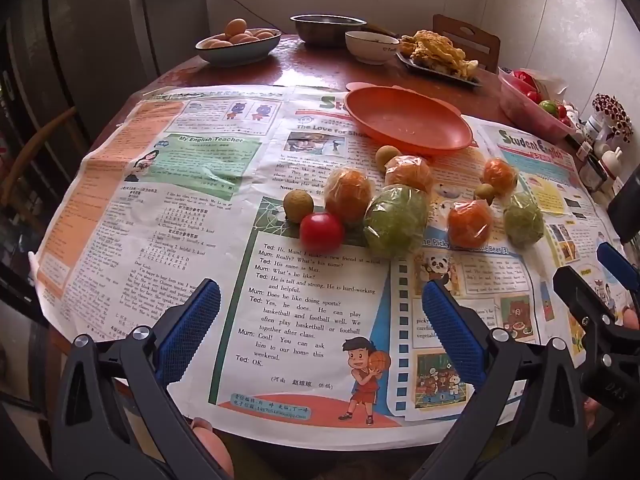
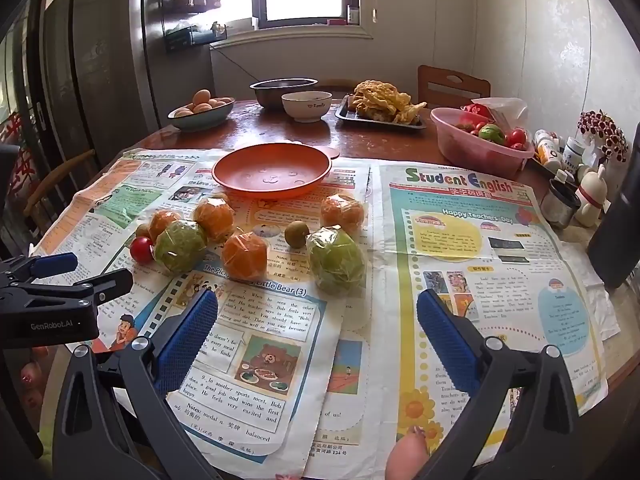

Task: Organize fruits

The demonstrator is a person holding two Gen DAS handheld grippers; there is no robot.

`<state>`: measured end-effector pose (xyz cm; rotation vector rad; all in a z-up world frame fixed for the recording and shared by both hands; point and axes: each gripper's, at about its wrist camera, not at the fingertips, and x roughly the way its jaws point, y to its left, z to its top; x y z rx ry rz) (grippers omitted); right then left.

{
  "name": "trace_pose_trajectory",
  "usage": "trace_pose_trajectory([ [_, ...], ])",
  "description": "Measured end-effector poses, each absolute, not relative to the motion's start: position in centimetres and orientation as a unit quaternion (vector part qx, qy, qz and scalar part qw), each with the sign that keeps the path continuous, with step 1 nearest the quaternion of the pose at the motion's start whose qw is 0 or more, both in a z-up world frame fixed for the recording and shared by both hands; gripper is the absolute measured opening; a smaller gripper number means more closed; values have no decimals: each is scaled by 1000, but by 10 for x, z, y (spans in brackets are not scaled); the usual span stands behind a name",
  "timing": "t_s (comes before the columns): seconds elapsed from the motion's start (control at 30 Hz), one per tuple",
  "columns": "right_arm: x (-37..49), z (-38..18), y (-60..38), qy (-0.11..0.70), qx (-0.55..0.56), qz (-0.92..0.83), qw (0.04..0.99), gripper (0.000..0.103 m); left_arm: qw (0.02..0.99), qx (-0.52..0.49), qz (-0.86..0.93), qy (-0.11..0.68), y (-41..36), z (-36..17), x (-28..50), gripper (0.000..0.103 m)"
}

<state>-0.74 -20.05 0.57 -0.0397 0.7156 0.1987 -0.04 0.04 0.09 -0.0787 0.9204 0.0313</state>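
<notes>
Newspaper-covered round table (image 1: pixel 120 208): shallow orange plastic plate (image 1: pixel 404 120) empty, wrapped fruits (image 1: pixel 396 220) all loose; left gripper (image 1: pixel 320 332) and right gripper (image 2: pixel 318 332) wide open, holding nothing.

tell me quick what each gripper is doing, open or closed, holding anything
Left gripper: open, holding nothing, above the newspaper.
Right gripper: open, holding nothing, fingers wide apart.

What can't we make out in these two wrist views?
- Pink tub contents: right view, its wall and a plastic bag hide the lower fruit; left view, the edge crops it.
- Steel bowl inside: both views, too low an angle.
- Wrapped fruits, e.g. the big green one: film blurs the skin, kind unclear.
- Jar labels: too small.
- Longan: right view, mostly behind a wrapped orange.
</notes>
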Motion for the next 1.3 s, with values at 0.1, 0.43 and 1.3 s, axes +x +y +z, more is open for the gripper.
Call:
trace_pose_trajectory([
  [0.1, -7, 6, -201, 352, -22, 96, 931, 99, 897, -39, 12, 441, 3, 2, -1, 95],
  [0.43, -5, 6, -203, 353, -22, 93, 931, 99, 897, -29, 16, 440, 5, 3, -3, 95],
  [1.3, -5, 4, -201, 354, -22, 92, 931, 99, 897, -19, 16, 441, -5, 2, -1, 95],
])
